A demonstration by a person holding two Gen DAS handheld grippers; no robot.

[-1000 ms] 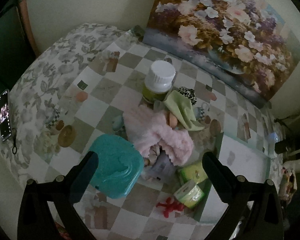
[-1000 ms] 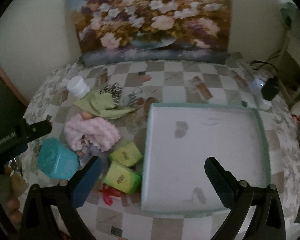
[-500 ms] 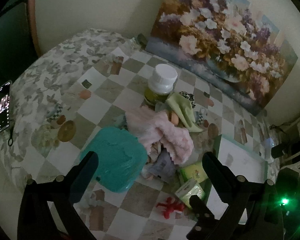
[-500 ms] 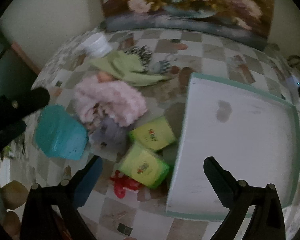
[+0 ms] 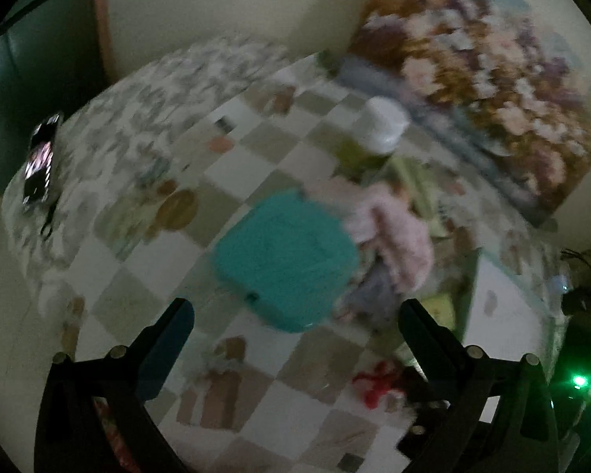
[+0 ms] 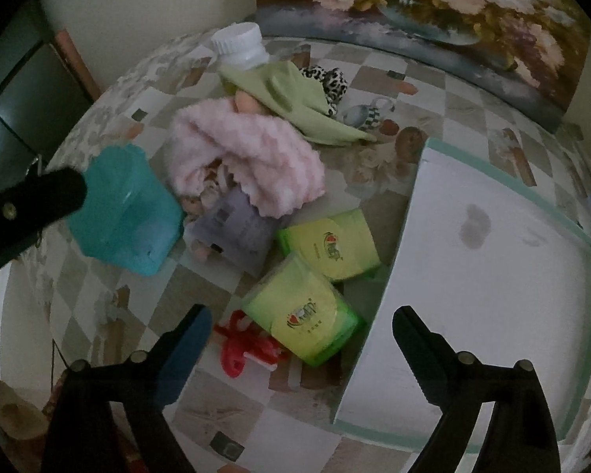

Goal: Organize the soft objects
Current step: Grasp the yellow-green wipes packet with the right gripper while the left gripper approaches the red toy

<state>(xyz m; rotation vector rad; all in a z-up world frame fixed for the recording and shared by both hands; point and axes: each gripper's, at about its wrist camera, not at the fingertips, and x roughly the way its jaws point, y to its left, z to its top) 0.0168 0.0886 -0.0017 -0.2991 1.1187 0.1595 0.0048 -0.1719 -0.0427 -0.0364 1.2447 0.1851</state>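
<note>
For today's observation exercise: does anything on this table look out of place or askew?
Yes. The soft items sit in a jumble beside the white tray, not in it: a pink fluffy cloth heaped over a grey pouch, and two green tissue packs lying crooked.

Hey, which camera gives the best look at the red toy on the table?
The right wrist view: the red toy is sharp there, lying beside a green tissue pack. The left wrist view shows only a blurred red patch low in the frame.
</note>
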